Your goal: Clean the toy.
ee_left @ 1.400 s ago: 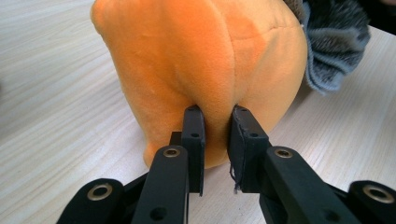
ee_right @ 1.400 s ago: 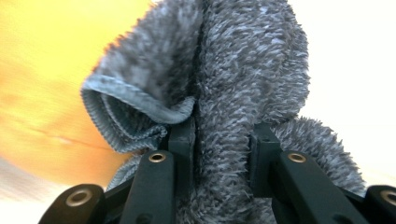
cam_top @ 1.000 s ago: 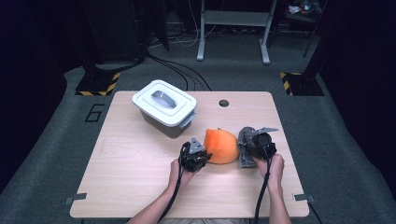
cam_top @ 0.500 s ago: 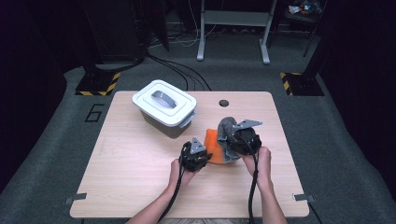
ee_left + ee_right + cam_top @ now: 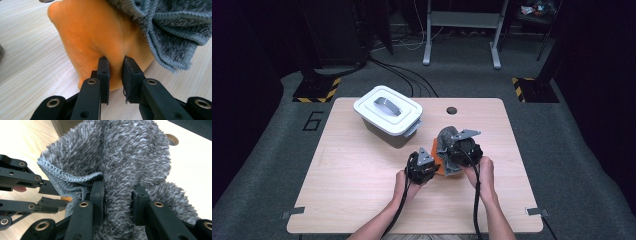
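In the high view, a soft orange cloth (image 5: 441,166) lies on the pale wooden table (image 5: 352,175), near of centre, and a fluffy grey towel (image 5: 445,141) is held bunched over its right part. The left gripper (image 5: 428,160) sits at the orange cloth's left edge and the right gripper (image 5: 453,148) is raised above it. The arrangement suggests that the orange cloth is pinned in place so the grey towel can be laid or folded over it without it sliding. A white lidded plastic box with a grey handle (image 5: 388,111) stands at the far left, apart from the cloths, probably as a store for them.

In the left gripper view, the black fingers (image 5: 103,72) are closed on a pinched fold of the orange cloth (image 5: 100,32), which rests on the table (image 5: 27,50). The grey towel (image 5: 172,27) overhangs the cloth from the upper right, touching it. The low grip at the hem seems chosen to anchor the cloth without lifting it.

In the right gripper view, the fingers (image 5: 98,191) are clamped on a thick gather of the grey towel (image 5: 120,152), which hangs in folds clear of the table (image 5: 190,162). Gathering the pile this way keeps the loose fabric under control. The left gripper (image 5: 53,195) is seen at the left, with a sliver of orange between its tips.
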{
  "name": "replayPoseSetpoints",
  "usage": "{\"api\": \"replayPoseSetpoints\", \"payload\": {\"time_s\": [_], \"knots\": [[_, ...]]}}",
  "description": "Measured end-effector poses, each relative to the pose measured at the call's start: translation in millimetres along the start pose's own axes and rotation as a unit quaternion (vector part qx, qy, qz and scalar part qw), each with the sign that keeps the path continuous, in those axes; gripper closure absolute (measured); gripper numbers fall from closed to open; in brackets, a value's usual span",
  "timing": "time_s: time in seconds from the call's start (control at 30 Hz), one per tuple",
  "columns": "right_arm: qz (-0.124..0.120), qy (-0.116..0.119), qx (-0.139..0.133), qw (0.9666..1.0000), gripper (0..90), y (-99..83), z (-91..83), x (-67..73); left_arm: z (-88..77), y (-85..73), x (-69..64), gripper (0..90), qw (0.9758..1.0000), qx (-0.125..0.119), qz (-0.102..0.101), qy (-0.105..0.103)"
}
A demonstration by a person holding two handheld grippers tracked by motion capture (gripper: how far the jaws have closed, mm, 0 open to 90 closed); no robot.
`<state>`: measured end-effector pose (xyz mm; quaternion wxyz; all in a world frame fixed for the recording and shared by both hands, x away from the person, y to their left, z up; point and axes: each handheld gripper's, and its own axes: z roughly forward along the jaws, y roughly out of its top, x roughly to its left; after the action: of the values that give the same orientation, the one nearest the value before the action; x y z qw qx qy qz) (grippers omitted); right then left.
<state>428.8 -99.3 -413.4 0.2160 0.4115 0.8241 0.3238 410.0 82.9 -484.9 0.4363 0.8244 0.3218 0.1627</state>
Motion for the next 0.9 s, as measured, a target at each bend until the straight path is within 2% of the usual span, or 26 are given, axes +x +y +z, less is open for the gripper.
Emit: {"api": "replayPoseSetpoints", "payload": {"time_s": [0.03,0.07,0.2,0.3,0.57,0.8,0.9], "knots": [[-0.004,-0.002,-0.003,1.0,68.2,-0.6,0.1,-1.6,0.2,-0.2,0.2,77.1,1.0,-0.001,-0.001,0.001],[0.003,-0.006,0.001,1.0,68.2,-1.1,-0.6,-1.7,0.1,-0.2,0.7,77.1,1.0,0.0,-0.002,-0.001],[0.005,-0.008,0.002,1.0,68.1,-4.8,-1.8,-7.6,0.0,-0.6,1.5,77.0,1.0,0.0,-0.004,-0.004],[0.024,-0.01,0.005,0.9997,68.1,-10.3,-3.5,-13.3,0.2,-0.7,1.5,77.0,1.0,0.0,-0.003,-0.005],[0.047,-0.022,0.011,0.9986,68.0,-23.7,-4.7,-29.2,0.4,-1.6,1.9,77.0,1.0,-0.002,-0.005,-0.004],[0.083,-0.029,0.021,0.9959,67.9,-41.8,-0.6,-47.3,0.6,-1.7,2.0,77.0,1.0,-0.002,-0.002,-0.004],[0.095,-0.038,0.037,0.994,67.8,-49.9,3.8,-56.1,0.6,-2.3,2.2,77.0,1.0,-0.001,-0.004,-0.003]]}}
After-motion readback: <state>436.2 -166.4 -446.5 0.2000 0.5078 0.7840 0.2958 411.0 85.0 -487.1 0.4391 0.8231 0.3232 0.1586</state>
